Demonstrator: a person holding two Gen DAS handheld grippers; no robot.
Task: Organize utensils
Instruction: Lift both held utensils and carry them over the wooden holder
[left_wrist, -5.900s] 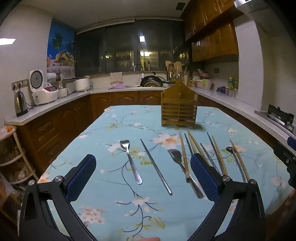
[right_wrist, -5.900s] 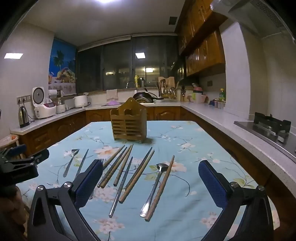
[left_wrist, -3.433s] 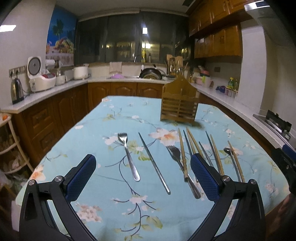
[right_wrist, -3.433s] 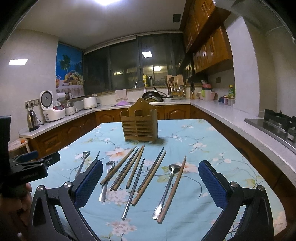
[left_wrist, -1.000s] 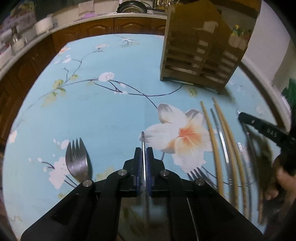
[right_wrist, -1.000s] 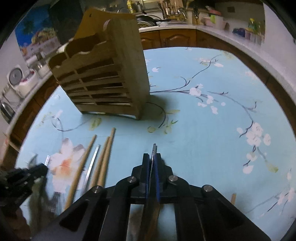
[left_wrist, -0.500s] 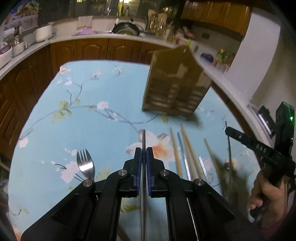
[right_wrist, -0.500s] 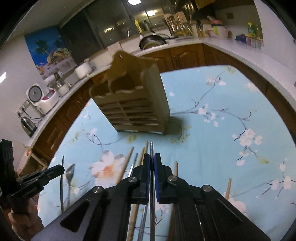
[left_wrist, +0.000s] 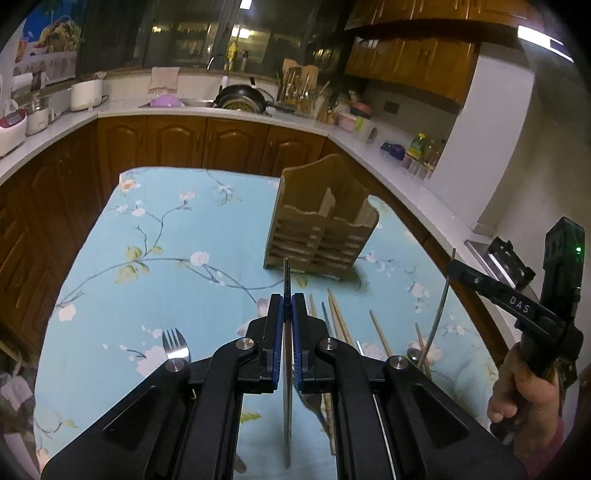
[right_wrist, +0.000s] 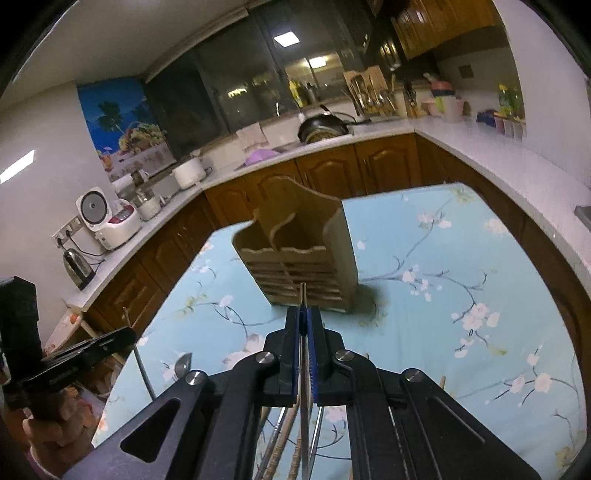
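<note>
Left tool (left_wrist: 287, 308) is clenched on a thin metal chopstick (left_wrist: 286, 280), held clear above the desk (left_wrist: 155, 236). Right tool (right_wrist: 303, 317) is likewise clenched on a second metal chopstick (right_wrist: 303, 295). Both point toward the wooden utensil holder (left_wrist: 319, 225), upright on the floral cloth. A fork (left_wrist: 175, 345) and wooden chopsticks (left_wrist: 338, 317) lie below.

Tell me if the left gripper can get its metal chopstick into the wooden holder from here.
Probably yes. The left gripper is shut on a metal chopstick aimed at the wooden holder, whose open-topped compartments look empty, with nothing between.
</note>
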